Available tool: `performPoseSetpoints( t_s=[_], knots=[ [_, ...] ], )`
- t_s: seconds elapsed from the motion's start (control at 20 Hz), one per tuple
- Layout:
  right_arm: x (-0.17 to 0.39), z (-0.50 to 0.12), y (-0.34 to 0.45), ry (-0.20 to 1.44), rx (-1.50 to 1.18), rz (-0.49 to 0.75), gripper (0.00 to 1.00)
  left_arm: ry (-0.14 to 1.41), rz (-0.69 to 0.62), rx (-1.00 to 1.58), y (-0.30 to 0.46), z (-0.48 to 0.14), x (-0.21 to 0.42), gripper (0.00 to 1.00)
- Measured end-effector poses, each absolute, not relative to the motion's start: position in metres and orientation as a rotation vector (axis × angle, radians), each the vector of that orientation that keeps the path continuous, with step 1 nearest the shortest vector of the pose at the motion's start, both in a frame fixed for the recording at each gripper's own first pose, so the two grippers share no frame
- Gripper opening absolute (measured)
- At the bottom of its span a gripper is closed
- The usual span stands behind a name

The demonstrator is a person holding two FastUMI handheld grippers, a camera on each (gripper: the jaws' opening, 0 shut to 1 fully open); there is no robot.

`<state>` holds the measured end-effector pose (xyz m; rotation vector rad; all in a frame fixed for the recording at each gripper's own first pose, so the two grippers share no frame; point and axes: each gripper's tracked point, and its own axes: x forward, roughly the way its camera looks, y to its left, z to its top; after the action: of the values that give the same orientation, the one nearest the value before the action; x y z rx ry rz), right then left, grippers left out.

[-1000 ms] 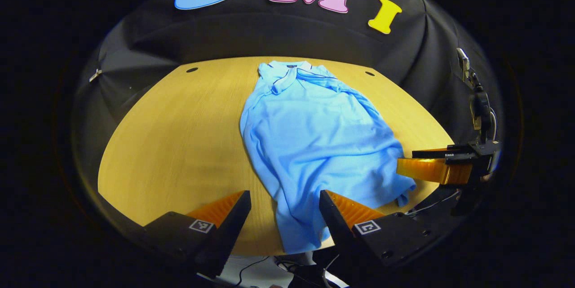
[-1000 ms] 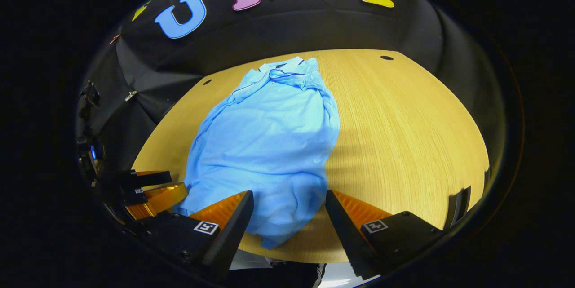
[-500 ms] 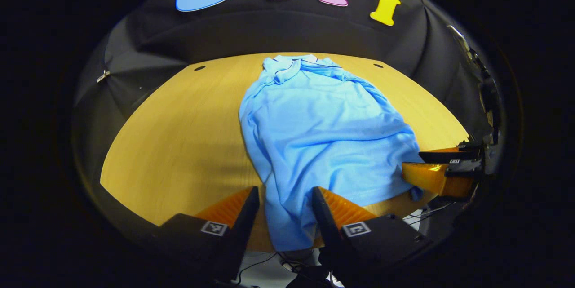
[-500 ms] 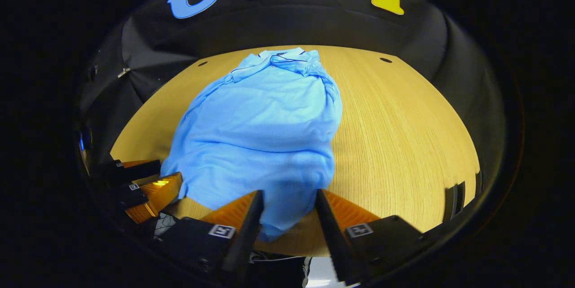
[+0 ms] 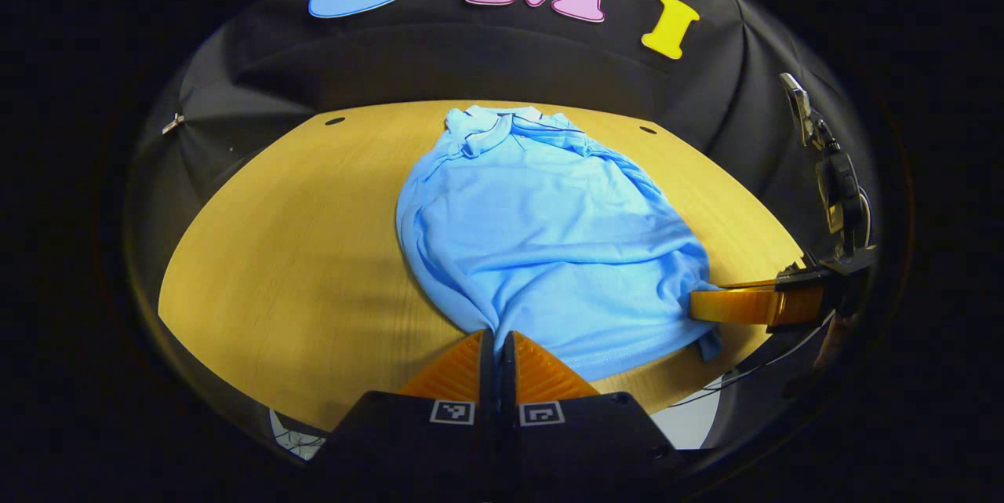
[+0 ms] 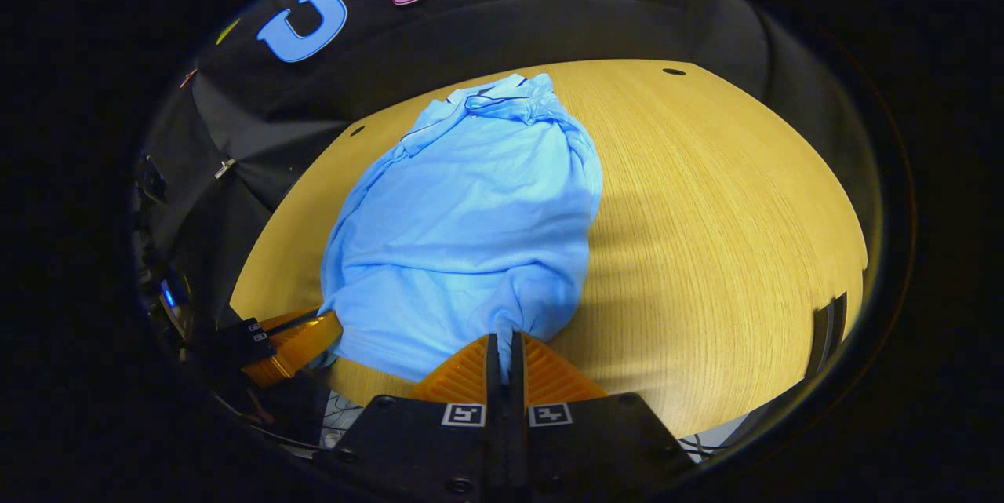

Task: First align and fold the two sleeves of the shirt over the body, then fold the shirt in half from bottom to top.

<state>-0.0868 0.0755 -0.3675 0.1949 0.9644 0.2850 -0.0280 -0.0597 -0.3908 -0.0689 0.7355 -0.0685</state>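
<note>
Left hand-held gripper [image 5: 497, 340] clamped on the near-left hem corner of the light blue polo shirt [image 5: 541, 244]. Shirt flat on the round light-wood table [image 5: 298, 252], collar at the far side, sleeves folded in, fabric wrinkled. Right hand-held gripper [image 6: 505, 344] pinched on the near-right hem corner.

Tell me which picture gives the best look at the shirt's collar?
The left gripper view: the light blue polo shirt's collar faces the camera nearly square-on at the far end of the wooden table, its flaps distinct. The right gripper view shows the collar too, but skewed and more bunched.
</note>
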Motion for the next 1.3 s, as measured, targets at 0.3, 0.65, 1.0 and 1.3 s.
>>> performPoseSetpoints(
  t_s=[0.3,0.65,1.0,1.3],
  knots=[
    [-0.069,-0.367,0.076,0.982,0.188,0.301,0.05,0.759,-0.045,-0.091,-0.064,-0.388,-0.019,0.06],
    [0.004,-0.319,0.078,0.902,0.18,0.343,0.05,0.71,-0.03,-0.12,-0.066,-0.327,0.034,0.06],
    [0.097,-0.262,0.09,0.82,0.183,0.392,0.05,0.606,-0.011,-0.127,-0.058,-0.244,0.13,0.06],
    [0.189,-0.231,0.106,0.741,0.18,0.44,0.05,0.534,0.016,-0.124,-0.043,-0.202,0.221,0.06]
  ],
)
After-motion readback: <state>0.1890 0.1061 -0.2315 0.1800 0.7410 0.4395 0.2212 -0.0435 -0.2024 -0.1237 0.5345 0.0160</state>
